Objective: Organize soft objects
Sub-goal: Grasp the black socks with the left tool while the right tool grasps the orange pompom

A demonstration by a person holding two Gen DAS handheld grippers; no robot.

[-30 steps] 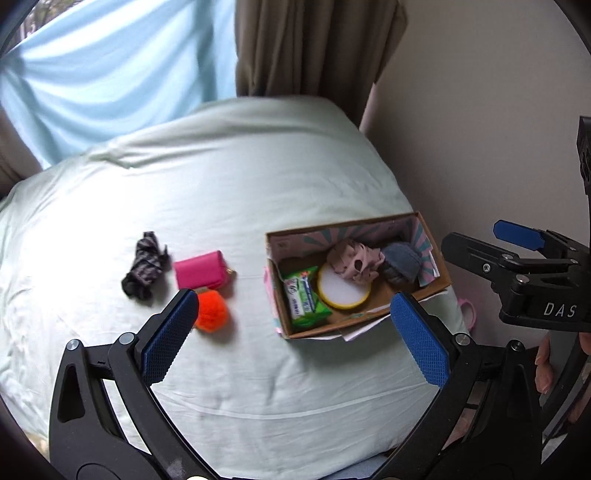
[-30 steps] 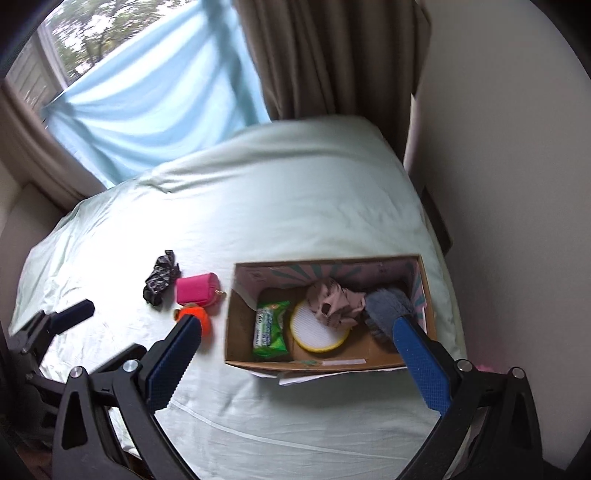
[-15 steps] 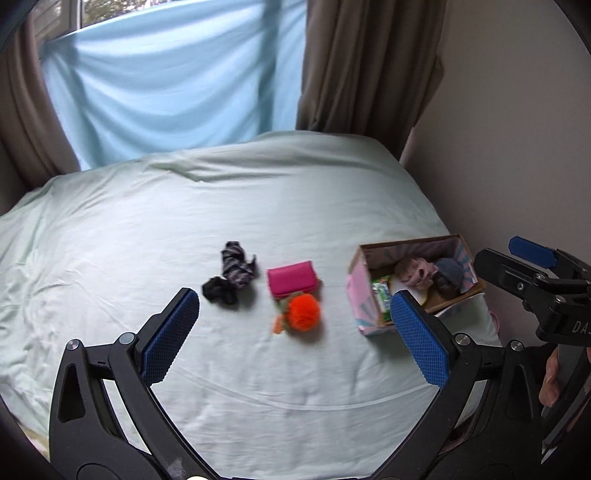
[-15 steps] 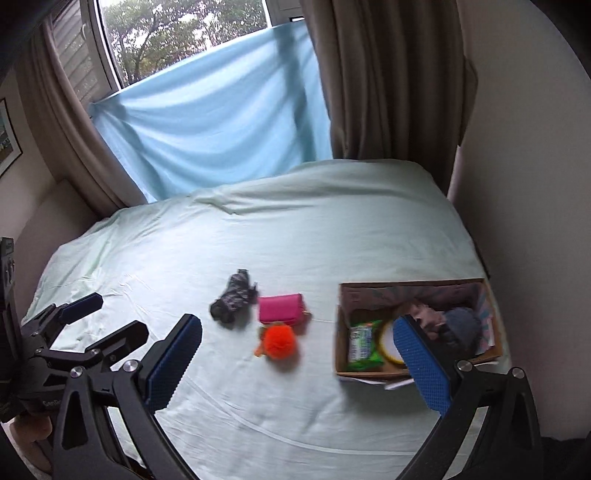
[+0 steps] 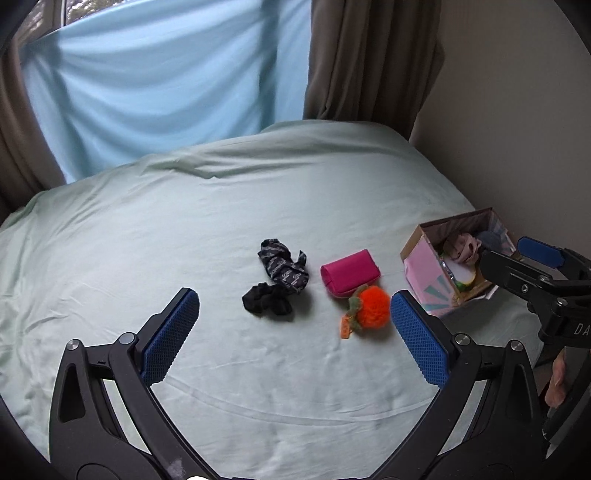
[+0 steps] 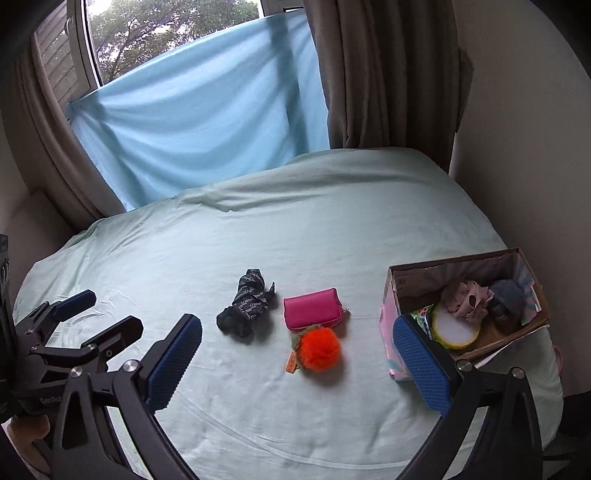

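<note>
Left gripper [image 5: 294,321] and right gripper [image 6: 297,345]: jaws spread wide, holding nothing, ribbed blue pads. On wrinkled pale-green sheet [image 6: 332,229]: fuzzy orange pompom [image 6: 318,349] touching smooth pink pouch [image 6: 312,308]; crumpled dark cloth [image 6: 245,304] just left. Cardboard box [image 6: 524,334] on the right holds soft items.

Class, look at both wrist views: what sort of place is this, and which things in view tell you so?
Most likely a bedroom. A wide bed under a pale green sheet fills the room, brown curtains hang at a window behind it, and small soft items lie on the bed beside a cardboard box.
</note>
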